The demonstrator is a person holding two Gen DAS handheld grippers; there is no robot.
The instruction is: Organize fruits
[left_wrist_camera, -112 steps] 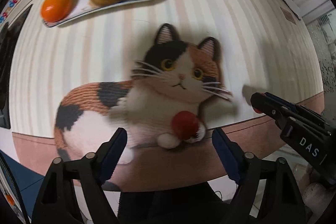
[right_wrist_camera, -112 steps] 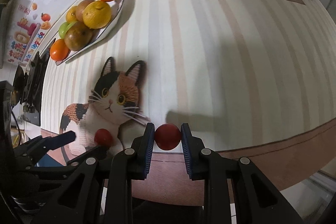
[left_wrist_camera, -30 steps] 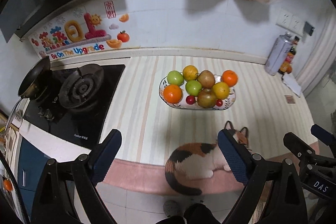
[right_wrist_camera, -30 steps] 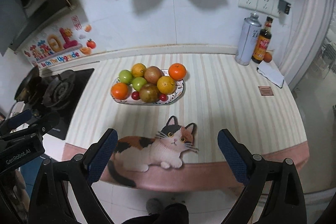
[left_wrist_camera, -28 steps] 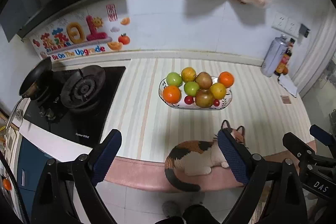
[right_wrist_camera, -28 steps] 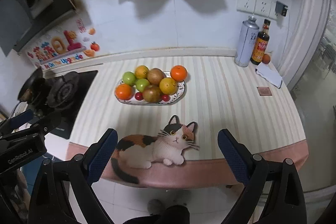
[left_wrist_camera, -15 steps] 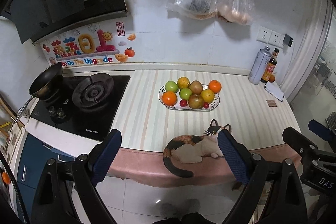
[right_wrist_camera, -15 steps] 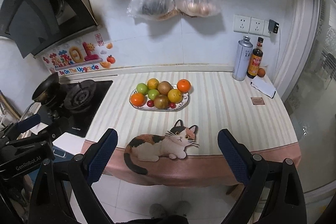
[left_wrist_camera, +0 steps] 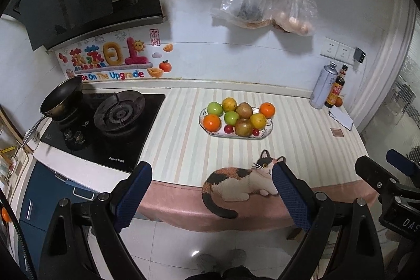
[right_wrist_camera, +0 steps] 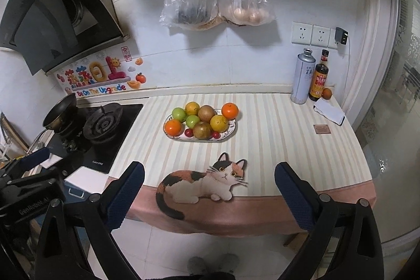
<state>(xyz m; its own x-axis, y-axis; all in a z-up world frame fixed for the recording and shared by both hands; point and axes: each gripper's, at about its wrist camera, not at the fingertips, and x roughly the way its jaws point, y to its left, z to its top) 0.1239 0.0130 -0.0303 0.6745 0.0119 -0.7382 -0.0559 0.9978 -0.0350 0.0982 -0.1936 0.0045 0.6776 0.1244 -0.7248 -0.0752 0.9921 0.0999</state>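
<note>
An oval patterned plate (left_wrist_camera: 268, 131) (right_wrist_camera: 232, 131) sits mid-counter, piled with oranges, green apples, brown and yellow fruit, and two small red fruits (left_wrist_camera: 229, 129) (right_wrist_camera: 188, 132) along its near side. My left gripper (left_wrist_camera: 211, 197) is open and empty, held well back from the counter above the floor. My right gripper (right_wrist_camera: 210, 197) is also open and empty, equally far back. Each gripper shows at the edge of the other's view.
A cat-shaped mat (left_wrist_camera: 240, 181) (right_wrist_camera: 202, 181) lies at the counter's front edge. A gas stove (left_wrist_camera: 115, 114) with a pan (left_wrist_camera: 61, 99) is on the left. A can (right_wrist_camera: 303, 76), a sauce bottle (right_wrist_camera: 318, 79), a small orange and a cloth stand at the back right. Bags hang on the wall.
Both grippers have pulled back and up from the counter, so the plate and mat look smaller. The two small red fruits, earlier at the mat, now lie on the plate.
</note>
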